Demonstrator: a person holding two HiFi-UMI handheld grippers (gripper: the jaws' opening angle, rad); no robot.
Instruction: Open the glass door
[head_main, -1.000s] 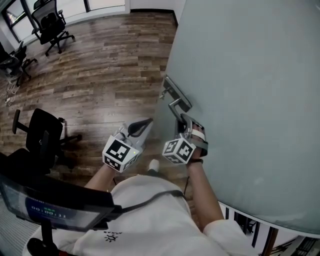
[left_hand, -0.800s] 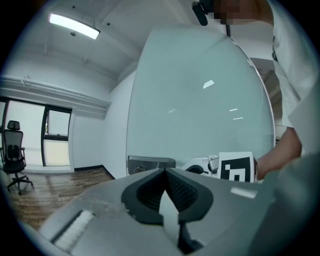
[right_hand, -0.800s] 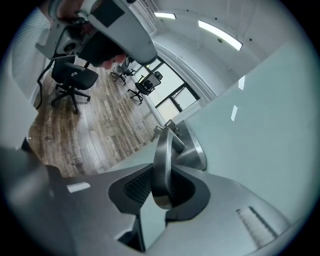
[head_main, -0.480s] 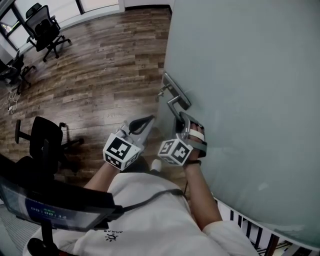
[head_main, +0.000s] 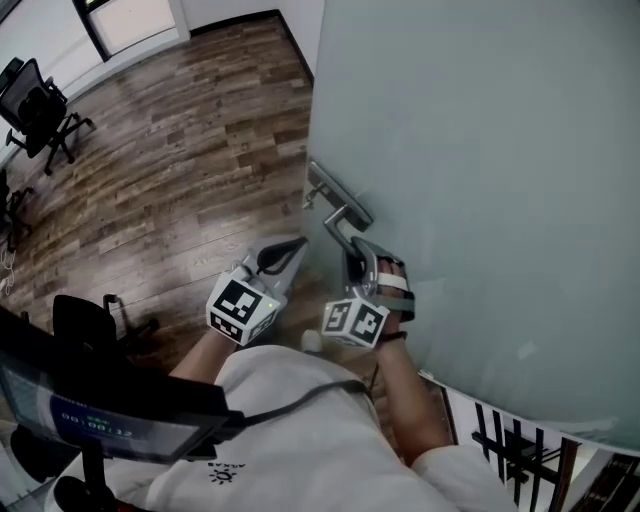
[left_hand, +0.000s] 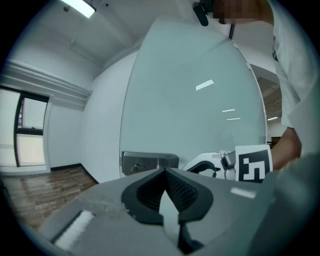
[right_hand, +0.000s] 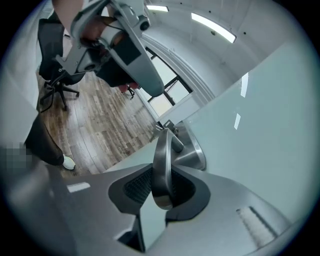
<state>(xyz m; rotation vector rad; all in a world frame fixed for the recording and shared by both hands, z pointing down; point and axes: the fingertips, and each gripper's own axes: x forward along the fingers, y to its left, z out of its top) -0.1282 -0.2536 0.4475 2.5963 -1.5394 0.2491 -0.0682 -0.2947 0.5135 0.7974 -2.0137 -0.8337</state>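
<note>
Right gripper view: handle (right_hand: 162, 152) between right tongs (right_hand: 162, 186)

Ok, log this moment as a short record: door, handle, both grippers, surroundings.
door: frosted glass door
handle: metal lever handle on a lock plate near the door's edge
right gripper: jaws closed on the lever handle
left gripper: jaws together, nothing between them, beside the door's edge
surroundings: wood floor, office chair at far left

Frosted glass door (head_main: 480, 150) carries a seemingly brushed-metal handle (right_hand: 162, 160).
</note>
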